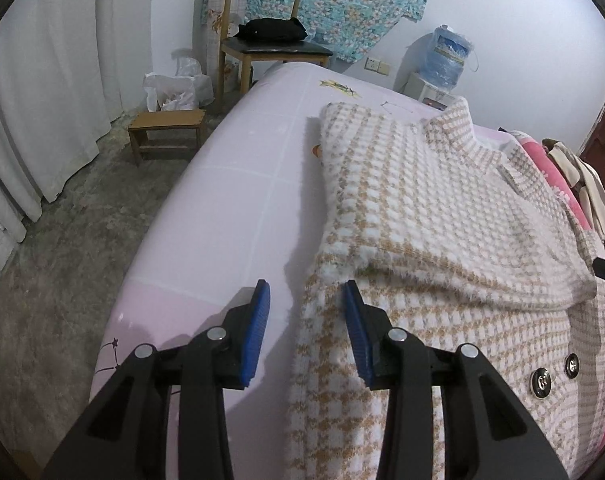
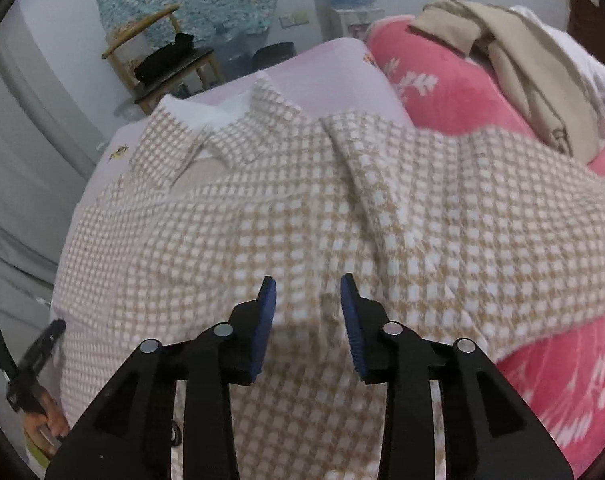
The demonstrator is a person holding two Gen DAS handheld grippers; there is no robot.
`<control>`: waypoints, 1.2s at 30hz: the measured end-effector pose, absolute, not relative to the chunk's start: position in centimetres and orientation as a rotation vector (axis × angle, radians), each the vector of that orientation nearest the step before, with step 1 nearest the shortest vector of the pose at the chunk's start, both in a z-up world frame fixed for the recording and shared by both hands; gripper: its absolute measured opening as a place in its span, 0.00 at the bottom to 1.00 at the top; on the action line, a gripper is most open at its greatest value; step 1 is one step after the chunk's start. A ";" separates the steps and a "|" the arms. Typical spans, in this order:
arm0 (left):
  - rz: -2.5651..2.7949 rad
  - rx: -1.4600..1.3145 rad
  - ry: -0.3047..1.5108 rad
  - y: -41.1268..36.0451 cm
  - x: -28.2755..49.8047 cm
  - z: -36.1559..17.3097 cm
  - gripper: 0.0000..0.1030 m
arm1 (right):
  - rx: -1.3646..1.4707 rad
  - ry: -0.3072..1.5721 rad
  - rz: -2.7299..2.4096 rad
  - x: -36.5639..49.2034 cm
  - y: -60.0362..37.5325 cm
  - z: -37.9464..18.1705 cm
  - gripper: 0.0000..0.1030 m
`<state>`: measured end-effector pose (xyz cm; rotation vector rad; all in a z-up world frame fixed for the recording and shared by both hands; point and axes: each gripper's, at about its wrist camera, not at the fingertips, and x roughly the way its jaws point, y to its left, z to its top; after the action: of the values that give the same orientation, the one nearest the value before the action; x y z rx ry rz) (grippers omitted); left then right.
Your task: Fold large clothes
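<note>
A fuzzy tan-and-white checked coat (image 1: 434, 208) lies spread on the pink bed (image 1: 238, 200), collar toward the far end, one sleeve folded across its body, two dark buttons (image 1: 540, 382) near the right. My left gripper (image 1: 306, 304) is open and empty, hovering over the coat's left edge. In the right wrist view the same coat (image 2: 302, 208) fills the middle. My right gripper (image 2: 308, 300) is open and empty just above the coat's body. The left gripper (image 2: 26, 364) shows at the lower left of that view.
A pink flowered blanket (image 2: 454, 92) with beige clothes (image 2: 522, 56) on it lies at the bed's right. Beyond the bed stand a wooden chair (image 1: 262, 44) with a black bag, a small stool (image 1: 166, 132), a water dispenser (image 1: 442, 60) and white curtains (image 1: 42, 100).
</note>
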<state>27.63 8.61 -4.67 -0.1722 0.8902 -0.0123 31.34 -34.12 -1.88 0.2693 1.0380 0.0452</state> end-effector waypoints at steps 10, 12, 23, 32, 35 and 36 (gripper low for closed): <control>-0.009 -0.167 0.889 8.4 27.6 -4.7 0.36 | 0.290 1.107 0.072 34.6 -33.7 -3.7 0.23; -0.010 -0.169 0.889 8.5 27.6 -4.7 0.36 | 0.250 1.119 0.081 34.9 -33.0 -3.9 0.09; -0.010 -0.169 0.889 8.4 27.5 -4.8 0.36 | 0.026 1.020 -0.042 37.4 -30.7 -0.7 0.02; -0.060 -0.185 0.895 9.1 27.4 -4.1 0.36 | -0.110 1.033 -0.129 37.0 -29.9 -2.0 0.10; -0.095 -0.196 0.843 10.1 26.3 -1.8 0.36 | -0.123 0.957 -0.117 35.5 -29.4 0.6 0.22; -0.113 -0.194 0.815 10.3 26.0 -0.6 0.36 | -0.116 0.939 -0.086 35.1 -29.0 1.2 0.27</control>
<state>25.98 10.33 -0.58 -0.1937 0.8154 -0.1131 35.07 -28.96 1.21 -0.1164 0.9391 -0.0859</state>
